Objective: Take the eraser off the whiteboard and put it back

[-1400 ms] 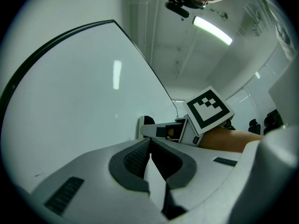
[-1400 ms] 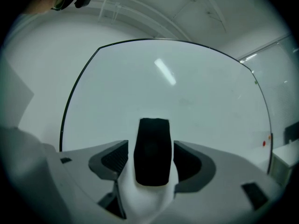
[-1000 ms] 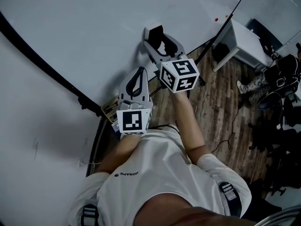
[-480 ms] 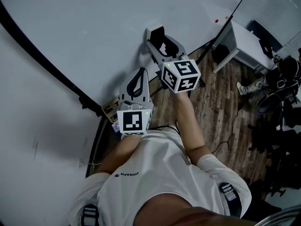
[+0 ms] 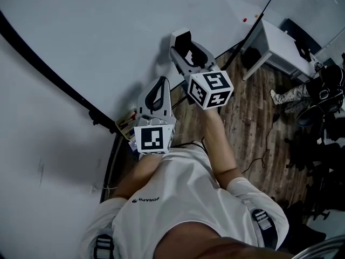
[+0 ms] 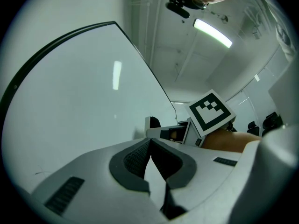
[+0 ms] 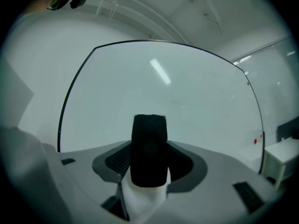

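Observation:
The whiteboard (image 5: 102, 31) fills the upper left of the head view. The eraser (image 5: 183, 39), black felt on a white body, sits against or just off the board; I cannot tell which. My right gripper (image 5: 182, 47) is shut on it. In the right gripper view the eraser (image 7: 148, 148) stands upright between the pads (image 7: 119, 158), with the board (image 7: 163, 87) behind it. My left gripper (image 5: 159, 85) hangs lower and nearer the person, shut with nothing in it. Its tips (image 6: 149, 157) meet in the left gripper view, where the eraser (image 6: 152, 123) shows beyond them.
A tray (image 5: 125, 124) with markers runs along the board's lower edge. A small red magnet (image 5: 245, 20) sticks to the board at the right. A white table (image 5: 280, 39), dark chairs (image 5: 323, 90) and cables stand on the wooden floor (image 5: 248, 123) to the right.
The right gripper, with the eraser between its jaws, has drifted slightly to the right along the board. The left gripper has stayed where it was.

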`<state>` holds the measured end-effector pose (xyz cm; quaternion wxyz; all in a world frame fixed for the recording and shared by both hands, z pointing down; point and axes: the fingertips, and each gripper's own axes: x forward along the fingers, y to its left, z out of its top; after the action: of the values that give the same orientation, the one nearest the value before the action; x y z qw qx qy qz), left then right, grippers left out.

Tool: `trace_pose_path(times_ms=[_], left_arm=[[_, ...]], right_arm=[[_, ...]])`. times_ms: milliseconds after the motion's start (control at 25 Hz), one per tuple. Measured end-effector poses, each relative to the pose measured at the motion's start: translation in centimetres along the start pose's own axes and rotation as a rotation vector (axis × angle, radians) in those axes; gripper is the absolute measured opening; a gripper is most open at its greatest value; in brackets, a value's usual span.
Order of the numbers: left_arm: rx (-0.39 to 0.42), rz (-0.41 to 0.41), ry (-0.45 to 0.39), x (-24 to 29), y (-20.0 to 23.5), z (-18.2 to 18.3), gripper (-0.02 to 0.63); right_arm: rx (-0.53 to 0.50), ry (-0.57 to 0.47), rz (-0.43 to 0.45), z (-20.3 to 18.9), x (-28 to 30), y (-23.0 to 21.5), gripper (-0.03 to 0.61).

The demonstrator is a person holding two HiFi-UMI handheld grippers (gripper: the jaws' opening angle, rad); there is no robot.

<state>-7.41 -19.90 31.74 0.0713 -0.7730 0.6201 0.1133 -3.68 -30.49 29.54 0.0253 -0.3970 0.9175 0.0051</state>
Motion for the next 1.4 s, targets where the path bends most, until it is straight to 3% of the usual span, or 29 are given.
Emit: trace_pose_path(times_ms=[1400], left_arm=[[0.009,-0.107,0.044,0.0,-3.6,-0.5,0.003]], right_arm=[[-0.008,-0.073,-0.136,-0.4,-7.5,-0.7,0.232]])
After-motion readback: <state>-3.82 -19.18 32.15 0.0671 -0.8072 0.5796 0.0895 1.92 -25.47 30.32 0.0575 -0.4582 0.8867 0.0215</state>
